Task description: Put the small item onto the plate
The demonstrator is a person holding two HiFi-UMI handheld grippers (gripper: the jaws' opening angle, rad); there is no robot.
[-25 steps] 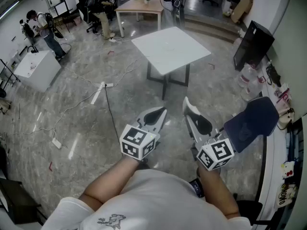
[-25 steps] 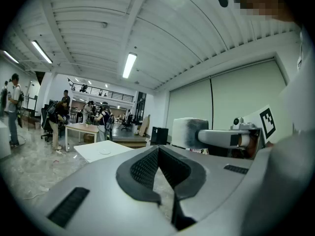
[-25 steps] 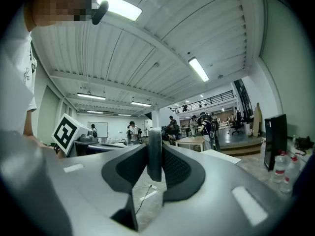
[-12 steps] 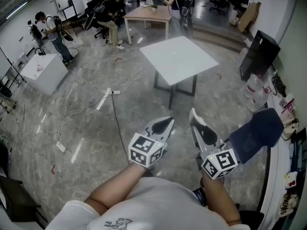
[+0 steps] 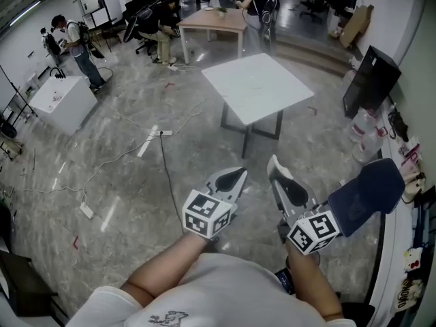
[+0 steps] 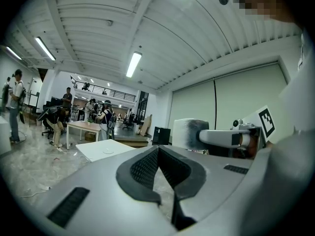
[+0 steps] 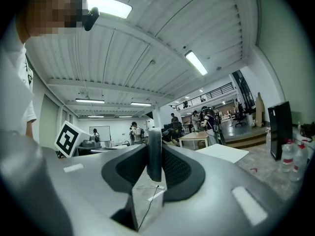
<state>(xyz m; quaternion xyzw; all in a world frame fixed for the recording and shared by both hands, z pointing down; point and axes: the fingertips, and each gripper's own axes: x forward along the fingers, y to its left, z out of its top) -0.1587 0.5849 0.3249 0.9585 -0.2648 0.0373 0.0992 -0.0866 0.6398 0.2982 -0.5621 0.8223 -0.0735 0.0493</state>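
Claws [image 5: 240, 174] [image 5: 272, 161] level, side by side

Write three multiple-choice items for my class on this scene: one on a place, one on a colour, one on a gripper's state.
1. Where does the white square table stand?
A) on the floor ahead of the left gripper and the right gripper
B) behind the person
C) directly under the left gripper

2. What colour is the top of the rectangular wooden table beyond it?
A) black
B) light brown
C) green

3. What is the right gripper's state?
A) wide open and empty
B) shut on a thin grey item
C) out of every view

Answers:
1 A: in the head view the table lies beyond both grippers' tips.
2 B: its top is pale tan.
3 B: the right gripper view shows both pads pressed on the item.
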